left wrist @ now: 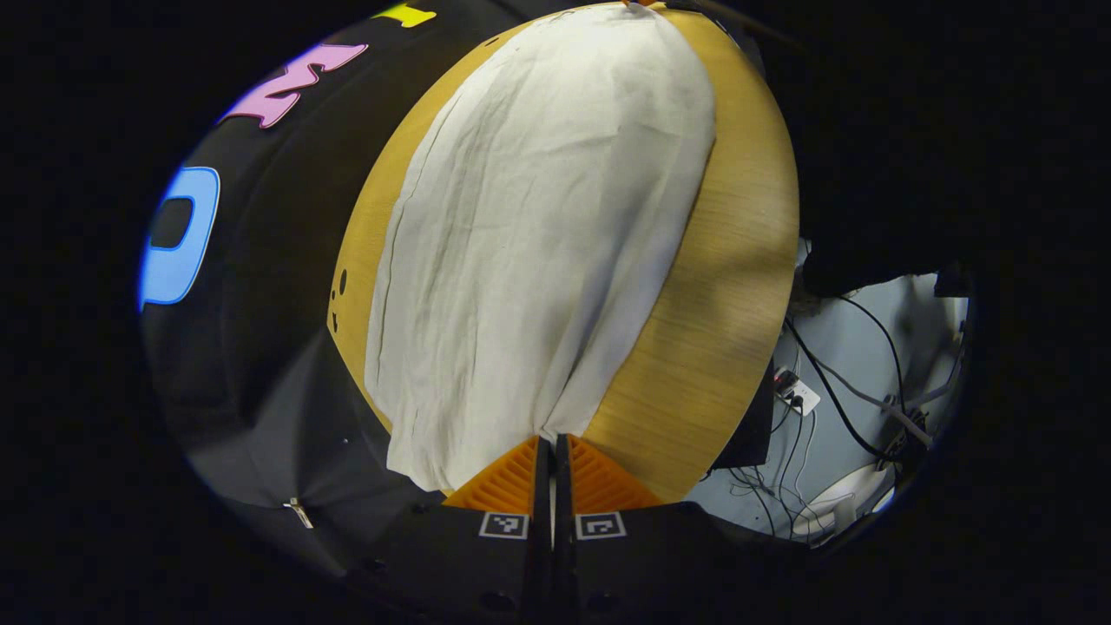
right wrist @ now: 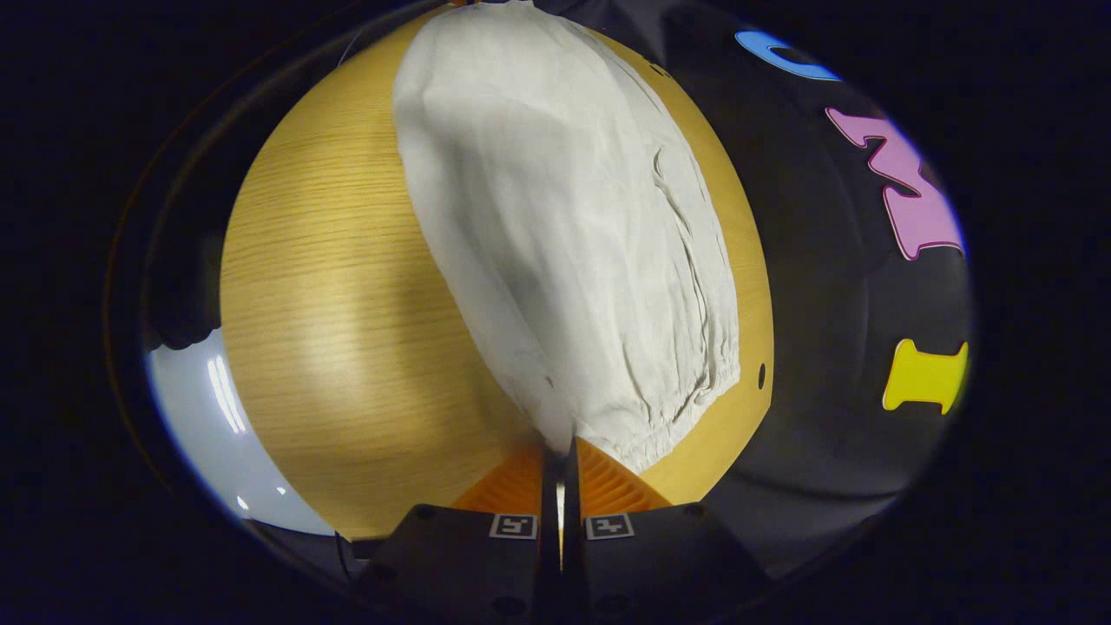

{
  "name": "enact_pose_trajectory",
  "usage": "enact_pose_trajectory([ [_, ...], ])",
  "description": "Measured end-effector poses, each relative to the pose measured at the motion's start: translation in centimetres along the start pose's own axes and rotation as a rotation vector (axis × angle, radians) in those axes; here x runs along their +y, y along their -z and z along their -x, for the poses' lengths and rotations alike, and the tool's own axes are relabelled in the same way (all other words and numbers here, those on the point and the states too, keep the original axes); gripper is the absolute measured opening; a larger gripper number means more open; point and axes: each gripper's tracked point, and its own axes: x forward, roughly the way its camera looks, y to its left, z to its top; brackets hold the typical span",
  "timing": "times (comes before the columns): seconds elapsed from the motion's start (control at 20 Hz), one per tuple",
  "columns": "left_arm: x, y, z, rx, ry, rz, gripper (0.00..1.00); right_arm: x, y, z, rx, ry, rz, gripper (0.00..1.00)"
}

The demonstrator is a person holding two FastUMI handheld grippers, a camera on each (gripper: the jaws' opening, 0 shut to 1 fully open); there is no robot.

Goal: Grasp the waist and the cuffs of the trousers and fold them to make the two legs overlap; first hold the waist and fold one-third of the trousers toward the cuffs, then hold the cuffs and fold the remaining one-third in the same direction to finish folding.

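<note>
Trousers point(left wrist: 538, 234) pinched at opposite ends by left gripper point(left wrist: 553, 444), right gripper point(right wrist: 562, 450)

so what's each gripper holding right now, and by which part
Both hold the white trousers: the left gripper pinches the cloth edge at one end, the right gripper the edge by the gathered end.

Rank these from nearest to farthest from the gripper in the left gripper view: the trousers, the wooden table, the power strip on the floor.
1. The trousers: pinched at the left gripper fingertips.
2. The wooden table: directly under the cloth, bare strip to the right.
3. The power strip: down on the floor among cables, lower right.
</note>
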Motion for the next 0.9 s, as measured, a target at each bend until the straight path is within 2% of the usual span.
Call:
enact_pose_trajectory([
  [0.15,-0.1,0.6,-0.1,0.018,0.011,0.005,0.05,-0.1,-1.1,0.8,-0.012,0.001,0.005,0.05],
  [0.25,0.1,0.8,0.1,0.021,0.007,0.012,0.06,-1.1,-1.6,1.7,-0.017,0.041,-0.043,0.05],
  [0.4,1.4,0.7,0.8,-0.006,-0.025,0.093,0.05,-3.1,-2.2,3.6,-0.039,0.113,-0.151,0.05],
  [0.65,7.8,-1.4,2.4,-0.043,-0.107,0.308,0.05,-7.9,-3.6,5.7,-0.067,0.243,-0.278,0.05],
  [0.9,14.5,-3.3,1.9,-0.072,-0.208,0.392,0.05,-13.3,-4.8,6.4,-0.089,0.362,-0.38,0.05],
])
